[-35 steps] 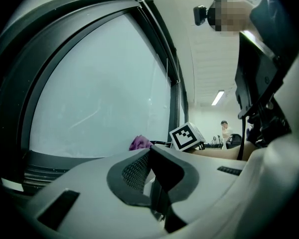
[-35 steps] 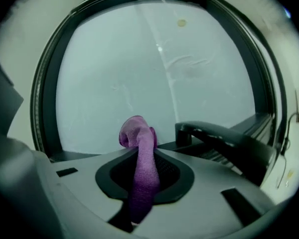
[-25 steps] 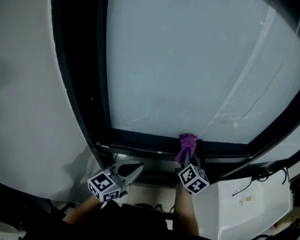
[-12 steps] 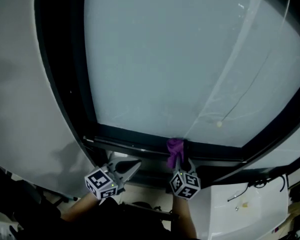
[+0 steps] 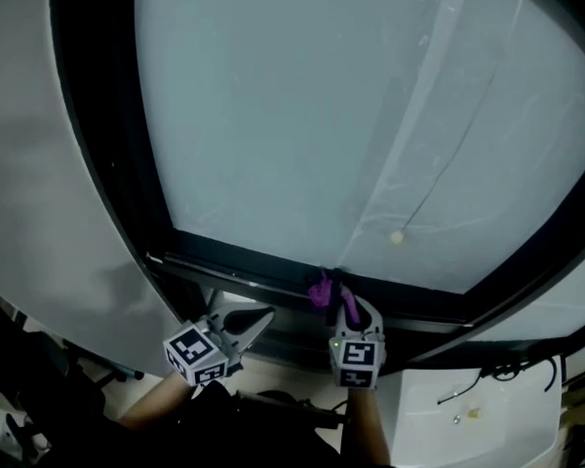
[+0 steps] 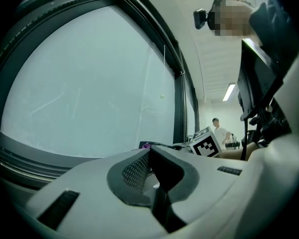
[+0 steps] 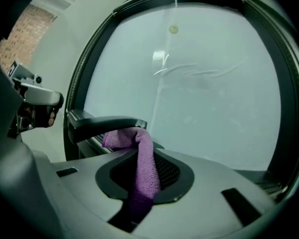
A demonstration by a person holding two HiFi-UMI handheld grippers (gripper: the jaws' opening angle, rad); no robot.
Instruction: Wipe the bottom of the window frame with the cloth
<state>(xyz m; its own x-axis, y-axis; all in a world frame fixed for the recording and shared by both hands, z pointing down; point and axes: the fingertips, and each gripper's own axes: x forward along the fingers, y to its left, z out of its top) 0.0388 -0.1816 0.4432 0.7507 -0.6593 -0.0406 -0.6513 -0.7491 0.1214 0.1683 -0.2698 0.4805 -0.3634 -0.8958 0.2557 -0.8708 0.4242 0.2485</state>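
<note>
**Head view.** The window frame (image 5: 127, 213) is dark and matt, and its bottom rail slants down to the right. The pane (image 5: 273, 115) is pale and frosted. A thin cord with a small round bead (image 5: 397, 237) hangs in front of the glass. The right tongs (image 5: 337, 298) point up at the bottom rail. A purple cloth (image 5: 321, 292) is bunched at their tips and touches the rail. The left tongs (image 5: 261, 317) sit to the left of them, below the rail and apart from it, narrowed to a point. A white, smooth-sided box (image 5: 468, 412) lies at the lower right.

**Left gripper view.** The grey shells of the left tongs meet, with the black mesh-textured pads pressed together and nothing between them. Past the tips there is a speck of purple and the right tongs' marker cube (image 6: 208, 144). A person (image 6: 218, 129) stands far back in the room.

**Right gripper view.** The right tongs are clamped on the cloth. It is a looped, towel-like weave that rises as a narrow strip from between the pads. Its upper end folds over against a black rounded bar (image 7: 102, 124), possibly a window handle. The curve of the dark frame rings the pane.
</note>
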